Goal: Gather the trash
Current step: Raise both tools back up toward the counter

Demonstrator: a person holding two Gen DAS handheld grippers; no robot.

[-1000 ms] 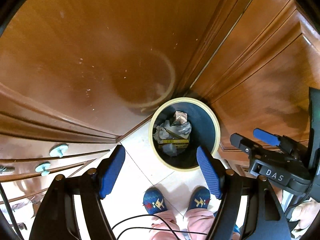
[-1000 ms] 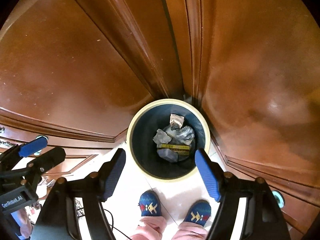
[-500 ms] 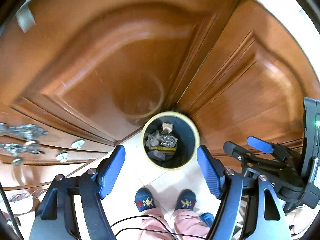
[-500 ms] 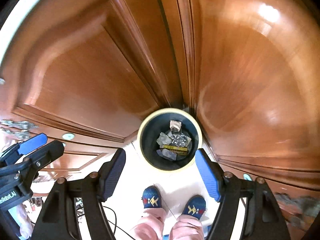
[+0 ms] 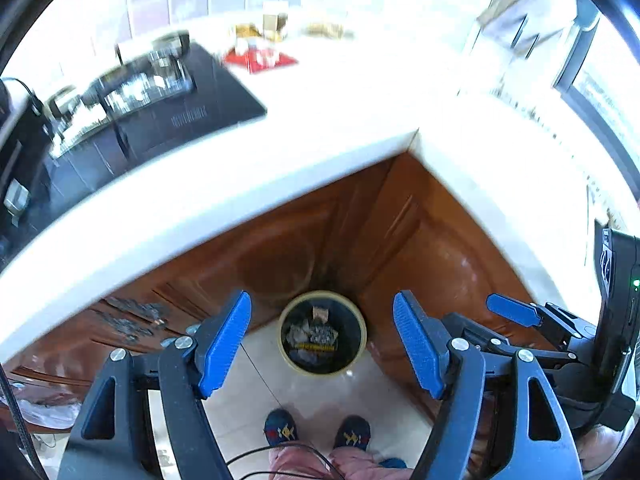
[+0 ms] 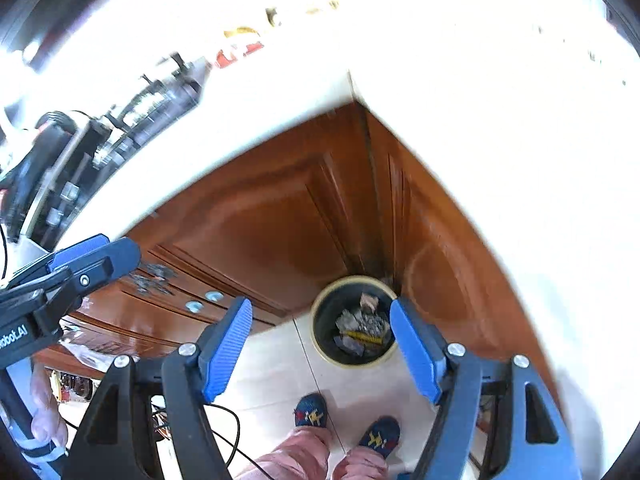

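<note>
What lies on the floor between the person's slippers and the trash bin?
Only bare pale floor tile separates the slippers from the trash bin; nothing rests there. Both wrist views show it.

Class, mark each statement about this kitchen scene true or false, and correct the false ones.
1. The bin stands on the floor in the corner where two wooden cabinet fronts meet. True.
2. The bin is empty. False: crumpled trash lies inside.
3. The left tool is clamped on a piece of trash. False: it is open, with nothing between its fingers.
4. The right tool is open and holds nothing. True.
5. A white countertop runs above the cabinets. True.
</note>
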